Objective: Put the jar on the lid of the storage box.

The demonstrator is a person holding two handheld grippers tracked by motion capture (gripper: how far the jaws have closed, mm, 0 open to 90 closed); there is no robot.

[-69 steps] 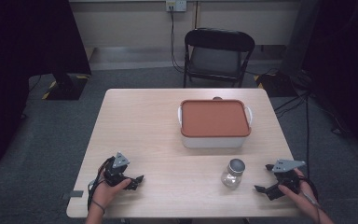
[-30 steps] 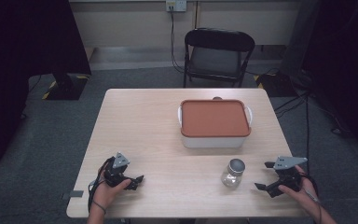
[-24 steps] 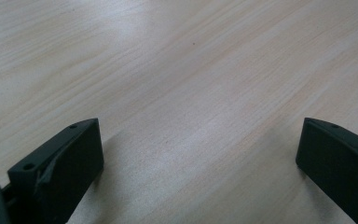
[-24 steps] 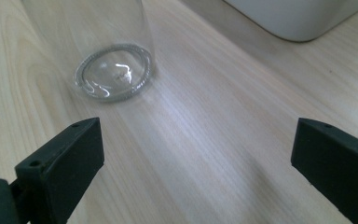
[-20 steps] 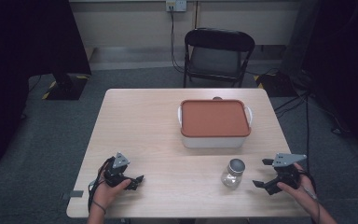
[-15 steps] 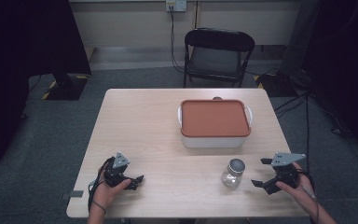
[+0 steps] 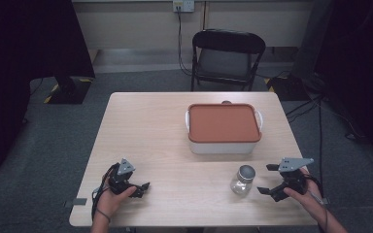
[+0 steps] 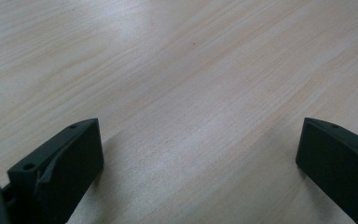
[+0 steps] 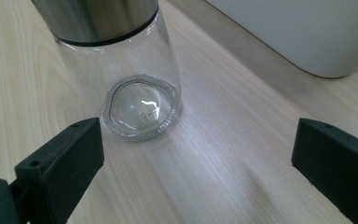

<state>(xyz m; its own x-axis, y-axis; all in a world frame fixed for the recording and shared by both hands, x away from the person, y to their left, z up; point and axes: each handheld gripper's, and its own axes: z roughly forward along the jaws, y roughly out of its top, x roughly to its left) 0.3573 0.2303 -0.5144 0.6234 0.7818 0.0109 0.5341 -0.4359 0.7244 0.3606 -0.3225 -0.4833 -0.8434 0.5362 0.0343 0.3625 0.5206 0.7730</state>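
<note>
Both pairs of my black jaws stand wide apart with nothing between them. Starting with the biggest thing, my table (image 7: 155, 131) is pale wood, and on its far right half sits a white box (image 7: 224, 145) with a flat rust-red lid (image 7: 223, 122); I can read no label or brand on it, and in my right gripper view its white wall (image 9: 307, 32) is bare too. My right gripper (image 7: 270, 179) hovers near the front right edge, jaws pointing left toward a small glass jar (image 7: 243, 180) with a metal cap, which stands upright just beside the jaw tips and apart from them, in front of the box. Through the jar (image 9: 135, 88) its base shows some raised marks, too blurred to read. My left gripper (image 7: 144, 187) rests low over bare wood at the front left, well apart from the jar
</note>
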